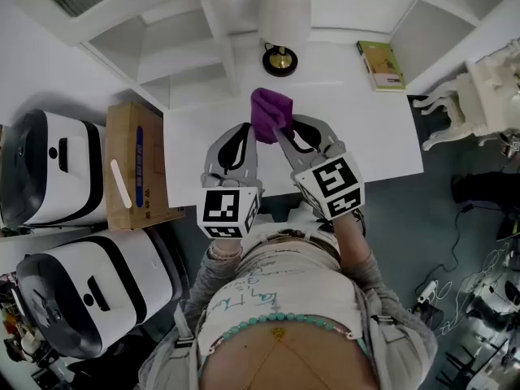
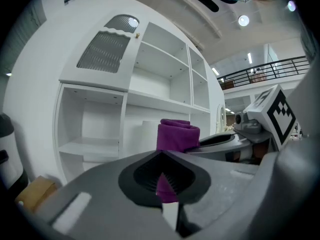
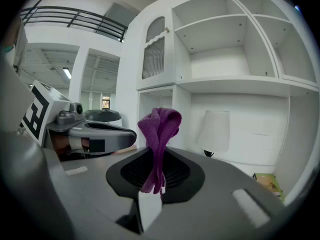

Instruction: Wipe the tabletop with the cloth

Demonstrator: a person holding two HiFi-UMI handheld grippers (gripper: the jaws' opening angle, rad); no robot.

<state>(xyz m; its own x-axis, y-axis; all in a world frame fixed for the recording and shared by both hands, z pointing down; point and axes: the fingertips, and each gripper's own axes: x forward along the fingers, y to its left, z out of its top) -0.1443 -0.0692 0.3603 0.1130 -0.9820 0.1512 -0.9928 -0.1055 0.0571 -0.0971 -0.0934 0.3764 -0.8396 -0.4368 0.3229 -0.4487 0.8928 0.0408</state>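
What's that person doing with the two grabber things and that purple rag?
A person is holding a gripper in each hand, and both are pinching the same purple cloth. The left gripper and the right gripper each have their jaws closed on a bit of it. The cloth looks bunched and lifted above the white tabletop, so no wiping is happening yet. A lamp and a book sit further back.

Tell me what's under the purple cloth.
Only bare white tabletop shows around the purple cloth, pinched by the left gripper and right gripper. The spot straight beneath it is covered.
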